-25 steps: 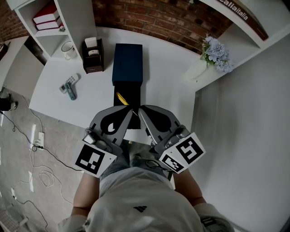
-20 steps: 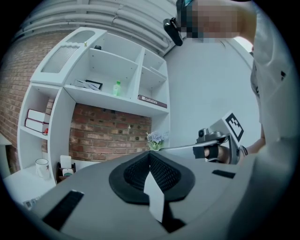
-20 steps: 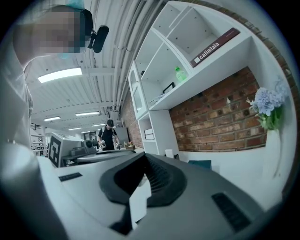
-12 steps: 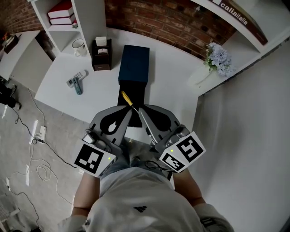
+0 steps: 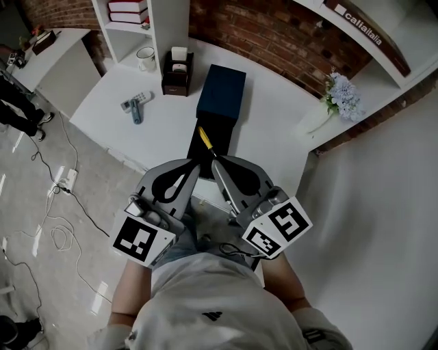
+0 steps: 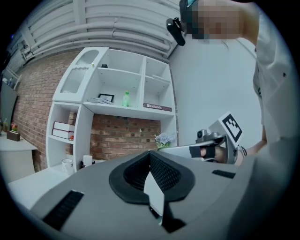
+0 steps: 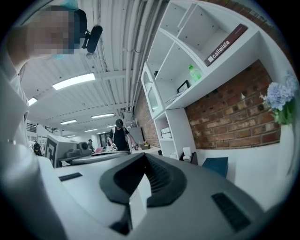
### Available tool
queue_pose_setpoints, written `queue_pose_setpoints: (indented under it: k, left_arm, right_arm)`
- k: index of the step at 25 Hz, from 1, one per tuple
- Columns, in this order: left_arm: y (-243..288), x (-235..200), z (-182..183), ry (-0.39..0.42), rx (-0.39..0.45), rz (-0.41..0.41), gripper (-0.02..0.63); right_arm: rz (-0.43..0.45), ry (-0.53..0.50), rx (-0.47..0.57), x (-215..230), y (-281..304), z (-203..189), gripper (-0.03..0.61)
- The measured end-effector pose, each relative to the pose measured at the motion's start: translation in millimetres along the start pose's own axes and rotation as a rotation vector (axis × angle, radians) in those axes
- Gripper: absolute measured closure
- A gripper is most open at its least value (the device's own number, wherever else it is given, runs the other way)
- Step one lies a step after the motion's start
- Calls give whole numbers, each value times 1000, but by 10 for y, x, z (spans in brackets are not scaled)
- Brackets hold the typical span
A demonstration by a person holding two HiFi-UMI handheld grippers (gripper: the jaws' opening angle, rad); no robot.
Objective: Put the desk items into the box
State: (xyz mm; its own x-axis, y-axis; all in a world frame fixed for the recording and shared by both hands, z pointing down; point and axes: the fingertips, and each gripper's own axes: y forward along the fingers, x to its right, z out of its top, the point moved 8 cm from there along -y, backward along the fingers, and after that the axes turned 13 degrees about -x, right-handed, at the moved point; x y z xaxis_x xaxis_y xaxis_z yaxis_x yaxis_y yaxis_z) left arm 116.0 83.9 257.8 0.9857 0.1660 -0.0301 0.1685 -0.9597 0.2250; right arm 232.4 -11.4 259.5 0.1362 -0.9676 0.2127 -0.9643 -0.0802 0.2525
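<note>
A dark blue box lid (image 5: 221, 92) lies on the white desk (image 5: 274, 123). In front of it the open black box (image 5: 220, 132) holds a yellow item (image 5: 204, 139). A remote and a blue item (image 5: 137, 104) lie at the desk's left. My left gripper (image 5: 196, 165) and right gripper (image 5: 215, 165) hang side by side over the desk's near edge, close to the body, both shut with nothing in them. The right gripper view shows the blue lid (image 7: 215, 166) far ahead. The left gripper view shows the right gripper (image 6: 218, 145) beside it.
A black organizer (image 5: 177, 75) with white items and a mug (image 5: 145, 58) stand at the back left by a white shelf with books (image 5: 130, 10). Pale flowers (image 5: 342, 96) lie at the desk's right end. Cables (image 5: 55, 232) trail over the floor at left. A person (image 7: 121, 136) stands far off.
The head view has swung, so the desk and box sit further right and up, and more floor shows at left. Both grippers keep their place and stay shut.
</note>
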Motion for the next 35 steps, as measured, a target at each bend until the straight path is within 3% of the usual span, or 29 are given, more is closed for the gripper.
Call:
queue_pose_setpoints:
  k: [13, 22, 35]
  left_arm:
    - [-437, -193, 8, -5, 13, 74, 603]
    - [-901, -906, -86, -25, 7, 114, 603]
    - [-1299, -1907, -149, -39, 13, 87, 603]
  right_arm:
    - [64, -4, -13, -326, 292, 64, 569]
    - [100, -6, -37, -718, 1084, 175, 569]
    - [76, -6, -50, -1093, 2073, 338, 569]
